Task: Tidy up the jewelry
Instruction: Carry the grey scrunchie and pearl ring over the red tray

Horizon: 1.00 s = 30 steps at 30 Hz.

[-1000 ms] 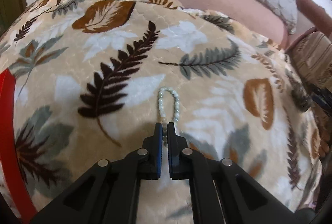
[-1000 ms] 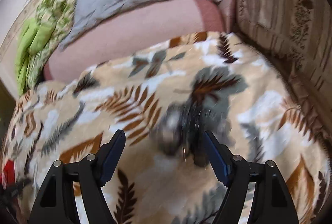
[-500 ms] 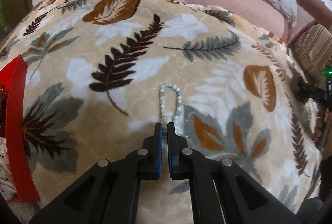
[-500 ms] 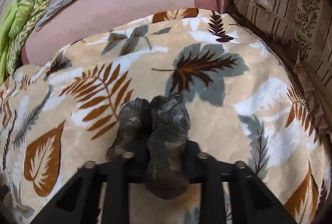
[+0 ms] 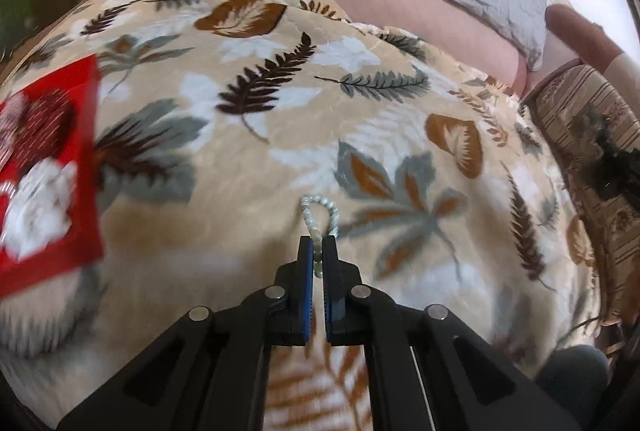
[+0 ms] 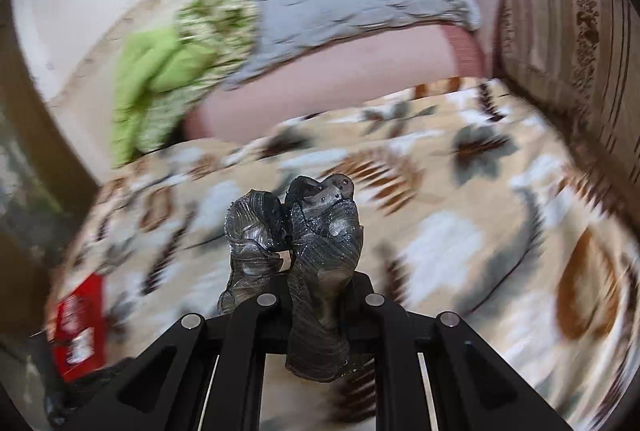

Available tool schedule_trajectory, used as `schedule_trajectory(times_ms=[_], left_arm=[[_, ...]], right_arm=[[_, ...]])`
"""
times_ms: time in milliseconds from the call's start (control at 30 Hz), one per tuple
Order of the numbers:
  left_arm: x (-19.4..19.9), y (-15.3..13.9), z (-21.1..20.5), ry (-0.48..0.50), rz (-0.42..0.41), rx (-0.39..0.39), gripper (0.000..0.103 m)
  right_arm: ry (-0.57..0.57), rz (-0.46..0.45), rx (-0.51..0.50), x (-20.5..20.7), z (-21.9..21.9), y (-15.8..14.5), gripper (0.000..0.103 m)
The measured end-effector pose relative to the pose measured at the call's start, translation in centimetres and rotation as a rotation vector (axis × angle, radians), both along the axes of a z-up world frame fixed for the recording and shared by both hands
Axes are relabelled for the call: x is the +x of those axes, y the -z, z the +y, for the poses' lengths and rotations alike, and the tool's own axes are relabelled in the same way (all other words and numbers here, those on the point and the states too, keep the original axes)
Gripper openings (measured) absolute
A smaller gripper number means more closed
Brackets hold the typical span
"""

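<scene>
Gripping pearl strand [image 5: 320, 217], left claw [image 5: 316, 251] clamped; right claw [image 6: 316, 283] clamping grey glittery ornament [image 6: 316, 251].

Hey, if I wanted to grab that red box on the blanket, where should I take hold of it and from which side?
Grip the red box by its raised side wall nearest the leaf-print blanket, coming from above: it lies open-side up, and that thin upright rim fits between jaws. Contents look blurred.

Both grippers clamped, angled downward

The left gripper [image 5: 318, 251] pinches a pearl strand [image 5: 320, 215] between nearly touching jaws; the right gripper [image 6: 316, 271], jaws having just been closing, grips a dark glittery ornament [image 6: 316, 243] that hides its fingertips.
</scene>
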<state>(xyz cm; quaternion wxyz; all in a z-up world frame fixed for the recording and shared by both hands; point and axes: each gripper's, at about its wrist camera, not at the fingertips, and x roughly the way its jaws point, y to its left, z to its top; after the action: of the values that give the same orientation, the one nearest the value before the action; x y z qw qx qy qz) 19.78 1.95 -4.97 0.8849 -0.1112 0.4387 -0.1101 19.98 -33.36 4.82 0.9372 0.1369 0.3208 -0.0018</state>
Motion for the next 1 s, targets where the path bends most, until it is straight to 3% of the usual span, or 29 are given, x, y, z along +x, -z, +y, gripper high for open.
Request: schedule_trajectory(times_ms=[133,233,300,367,400,500,533,667,767,833,933,1000], left_arm=[[-4.1,0.3,1.3,-0.03,0.015,-0.01,0.004],[-5.7,2.2,2.3,-0.053,0.08,-0.021,0.004],[-6.3,3.6,2.9,-0.071,0.126,-0.039,0.004],[-6.5,3.5,3.3,-0.08,0.114,-0.075,0.004],[-6.6,3.2,3.1,-0.066,0.097,-0.081,0.008],[-6.7,2.4,1.6,-0.028,0.048,-0.023,0.047],[-6.6,2.4,1.0,-0.01,0.037,0.009,0.047],[-5.3,3.7,-1.5,0.034,0.055,0.148,0.046],[-5.5,3.9,-2.0,0.023,0.03,0.214,0.034],[-5.9,3.9,-1.9,0.032,0.021,0.235,0.014],[-6.5,3.7,-1.7,0.063,0.017,0.239,0.006],[-6.7,3.6,-1.7,0.075,0.016,0.235,0.005]], right_arm=[[-0.072,-0.003,0.01,-3.5,6.6,2.4,0.013],[-0.157,0.072,0.03,-4.6,10.1,5.2,0.013],[-0.198,0.089,-0.017,-5.2,12.0,6.3,0.013],[-0.222,0.08,-0.053,-5.7,12.8,6.9,0.013],[-0.227,0.075,-0.071,-5.8,13.2,7.0,0.013],[-0.237,0.051,-0.082,-6.0,13.1,7.2,0.013],[-0.236,0.048,-0.083,-5.9,13.0,7.2,0.013],[-0.227,0.043,-0.06,-5.8,12.5,7.3,0.013],[-0.215,0.044,-0.047,-5.8,12.0,7.3,0.014],[-0.212,0.048,-0.033,-5.6,11.8,7.3,0.014],[-0.21,0.046,-0.022,-5.4,11.6,7.3,0.014],[-0.211,0.042,-0.019,-5.4,11.6,7.2,0.014]])
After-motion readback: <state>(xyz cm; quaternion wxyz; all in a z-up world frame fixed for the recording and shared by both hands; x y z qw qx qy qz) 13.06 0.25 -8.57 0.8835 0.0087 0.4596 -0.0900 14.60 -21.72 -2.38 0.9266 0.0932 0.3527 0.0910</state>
